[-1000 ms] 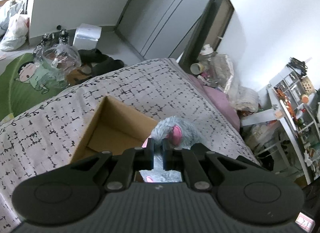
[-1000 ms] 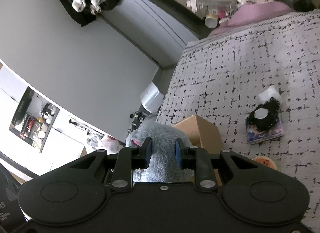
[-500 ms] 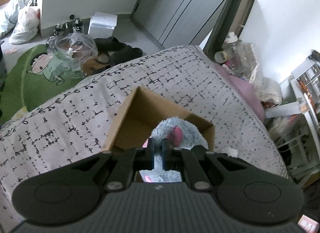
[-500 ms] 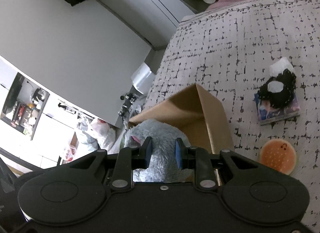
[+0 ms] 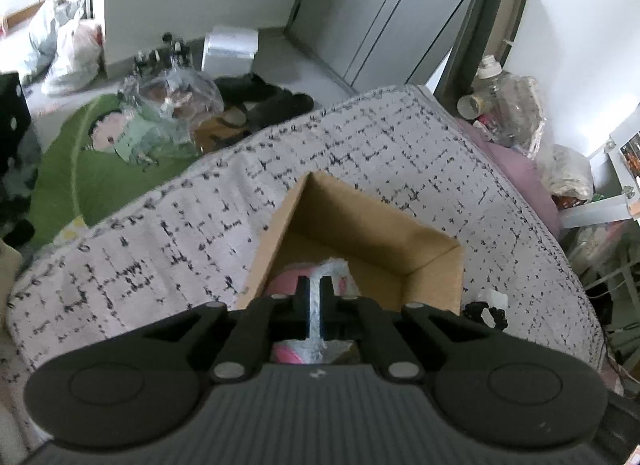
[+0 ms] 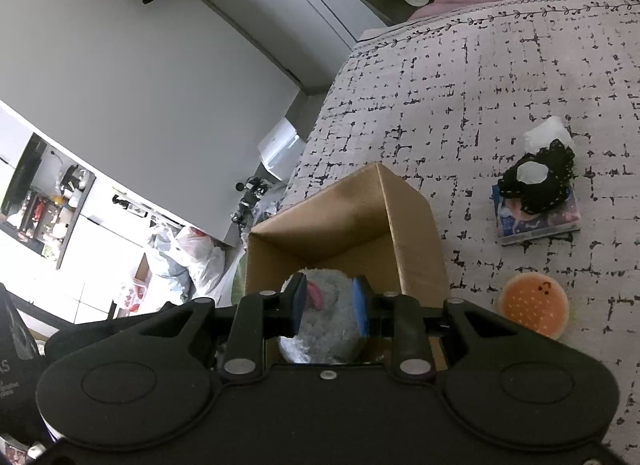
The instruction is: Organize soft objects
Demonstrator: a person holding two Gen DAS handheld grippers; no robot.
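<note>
Left gripper [image 5: 315, 293]: its jaws are pinched almost together on a thin fold of the grey plush toy [image 5: 332, 271], with pale fur squeezed between the pads.
Plush toy: grey and fluffy with pink patches; it hangs straight ahead of both grippers, down inside the mouth of the cardboard box [image 5: 372, 225], pink part low against the near wall.
Cardboard box: open-topped, standing on the bed [image 5: 160, 233] just beyond the left gripper's fingertips; apart from the toy, the part of its floor that shows looks bare.
Right gripper [image 6: 329, 307]: its jaws sit a little apart, with the toy's round grey body [image 6: 324, 325] between the blue pads. They have just been opening slightly. The fur still fills the gap, so I read this as a hold that is only starting to loosen.
Black scrunchie on a small packet [image 6: 536, 193]: lies on the bed, ahead and to the right of the right gripper, well apart from the box.
Orange round cushion [image 6: 534, 305]: lies on the bed just to the right of the right gripper, beside the box wall.
Done so far: by my judgement the first soft thing is nearly delivered, lowered into the box but not yet let go.
Left to do: release the toy with both grippers, then gather the cushion and scrunchie, if they count as soft things.
</note>
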